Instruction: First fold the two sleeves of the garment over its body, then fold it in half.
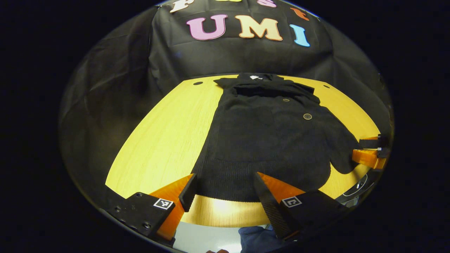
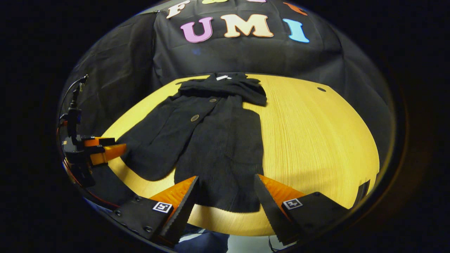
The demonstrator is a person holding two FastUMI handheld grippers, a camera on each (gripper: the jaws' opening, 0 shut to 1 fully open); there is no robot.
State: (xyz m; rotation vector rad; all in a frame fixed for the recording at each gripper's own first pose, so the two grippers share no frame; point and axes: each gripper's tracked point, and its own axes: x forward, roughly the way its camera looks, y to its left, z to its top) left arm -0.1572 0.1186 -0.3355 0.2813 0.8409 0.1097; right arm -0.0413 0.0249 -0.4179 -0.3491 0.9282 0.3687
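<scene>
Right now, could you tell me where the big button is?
In both views, the big button sits on the jacket's upper chest, below a smaller button.

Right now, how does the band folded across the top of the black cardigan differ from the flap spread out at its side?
The folded band lies crosswise on the black knit cardigan, just below the collar; the side flap runs lengthwise beside the body. The band rests on cloth; the flap rests on the yellow wooden table. The band ends square; the flap ends rounded. Both are black knit, lying flat.
</scene>
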